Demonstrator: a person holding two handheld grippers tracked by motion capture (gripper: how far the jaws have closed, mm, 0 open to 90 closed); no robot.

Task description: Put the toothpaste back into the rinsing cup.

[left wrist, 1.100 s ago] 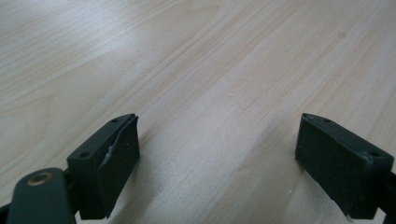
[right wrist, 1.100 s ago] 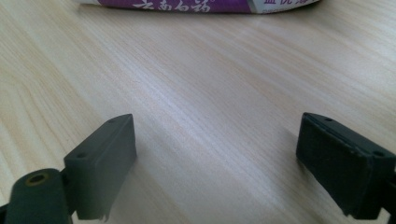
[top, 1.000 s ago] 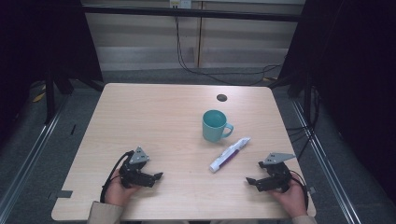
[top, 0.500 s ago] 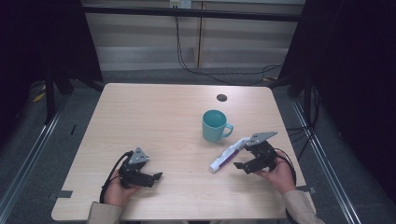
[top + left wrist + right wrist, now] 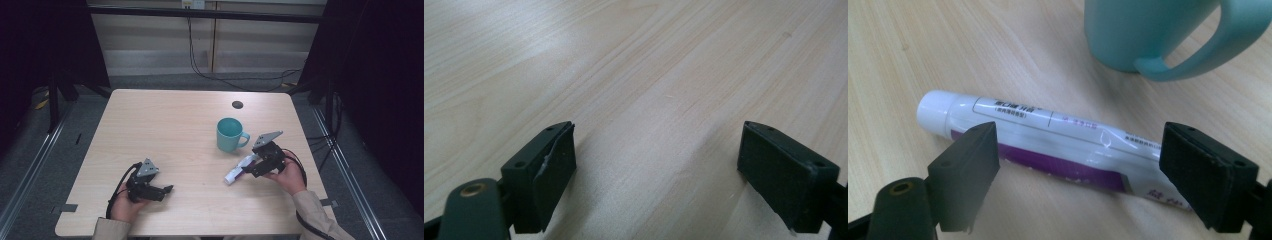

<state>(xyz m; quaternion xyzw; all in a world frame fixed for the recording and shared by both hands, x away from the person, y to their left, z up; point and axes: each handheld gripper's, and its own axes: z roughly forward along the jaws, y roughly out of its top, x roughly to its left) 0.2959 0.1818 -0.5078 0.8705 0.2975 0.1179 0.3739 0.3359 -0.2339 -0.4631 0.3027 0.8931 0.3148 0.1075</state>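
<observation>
Two wide-open jaws of the right gripper [image 5: 1078, 165] are straddling the soft tube [image 5: 1048, 147] (light, squashy) beside the mug [image 5: 1148, 35]; mid-body looks safest.

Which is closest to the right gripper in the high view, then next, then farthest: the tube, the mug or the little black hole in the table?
From the right gripper:
1. Tube: lying right by its jaws.
2. Teal mug: just beyond, a bit left.
3. Black hole: farthest, past the mug toward the table's far edge.
</observation>
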